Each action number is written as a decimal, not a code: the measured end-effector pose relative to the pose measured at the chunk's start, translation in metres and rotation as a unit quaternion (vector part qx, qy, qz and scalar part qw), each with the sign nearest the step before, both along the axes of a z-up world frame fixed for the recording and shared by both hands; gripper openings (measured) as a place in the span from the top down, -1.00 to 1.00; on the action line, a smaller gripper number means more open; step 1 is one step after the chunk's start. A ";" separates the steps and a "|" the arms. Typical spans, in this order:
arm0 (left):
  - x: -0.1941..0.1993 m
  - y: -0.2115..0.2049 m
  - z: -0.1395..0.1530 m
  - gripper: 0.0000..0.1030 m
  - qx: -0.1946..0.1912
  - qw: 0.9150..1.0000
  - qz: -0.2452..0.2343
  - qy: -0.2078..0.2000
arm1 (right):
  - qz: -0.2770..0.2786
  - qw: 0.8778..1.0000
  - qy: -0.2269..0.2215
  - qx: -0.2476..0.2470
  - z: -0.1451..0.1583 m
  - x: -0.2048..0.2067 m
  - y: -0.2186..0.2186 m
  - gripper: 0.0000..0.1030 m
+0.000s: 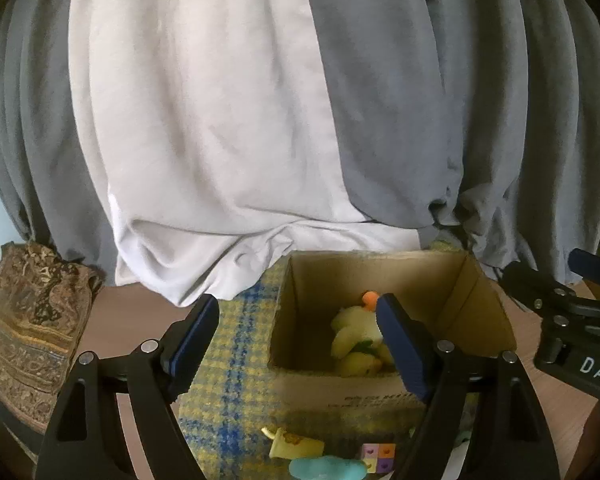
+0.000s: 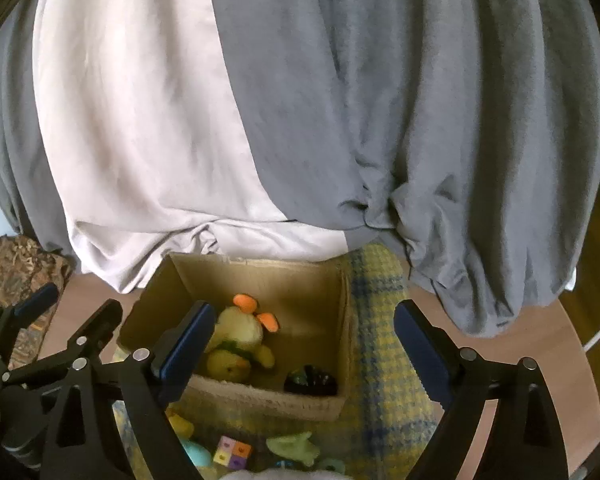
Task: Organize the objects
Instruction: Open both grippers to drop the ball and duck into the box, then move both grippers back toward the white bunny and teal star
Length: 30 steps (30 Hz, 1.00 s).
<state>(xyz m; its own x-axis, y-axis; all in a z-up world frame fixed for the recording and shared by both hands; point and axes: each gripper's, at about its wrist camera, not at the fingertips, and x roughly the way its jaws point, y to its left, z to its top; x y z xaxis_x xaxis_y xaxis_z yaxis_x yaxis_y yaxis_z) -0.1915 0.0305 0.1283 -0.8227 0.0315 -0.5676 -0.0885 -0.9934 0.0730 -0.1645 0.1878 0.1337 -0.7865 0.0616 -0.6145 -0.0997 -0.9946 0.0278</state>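
the right wrist view looks deeper into the cardboard box (image 2: 260, 276) than the left one does: it shows a dark glossy object (image 2: 311, 380) in the near right corner of the box, which the left wrist view does not show behind the box's near wall. both views show the yellow plush toy (image 2: 236, 340) with orange ears lying inside the box, toward its left half.

the left wrist view alone shows a yellow cup (image 1: 296, 448) on its side in front of the box, while the right view adds a pale green toy (image 2: 296, 446) there. a multicoloured cube (image 2: 232, 452) and a turquoise toy (image 1: 328, 470) lie on the yellow-and-blue checked mat (image 2: 384, 360) too (all outside the box).

the left gripper (image 1: 300, 344) has its jaws spread wide with nothing between them, just in front of the box. the right gripper (image 2: 304, 348) is likewise spread and empty, above the box's near edge.
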 end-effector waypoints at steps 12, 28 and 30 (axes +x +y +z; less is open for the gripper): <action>0.033 -0.001 -0.022 -0.77 -0.011 1.000 0.008 -0.005 | -0.011 1.000 -0.004 0.009 -0.019 0.041 -0.001 -0.77; 0.083 -0.013 -0.066 -0.94 -0.027 0.999 0.008 -0.016 | -0.025 0.999 -0.046 -0.010 -0.071 0.087 -0.006 -0.87; 0.088 -0.015 -0.075 -0.94 -0.026 0.999 0.008 -0.024 | -0.027 0.998 -0.054 -0.010 -0.079 0.091 -0.007 -0.88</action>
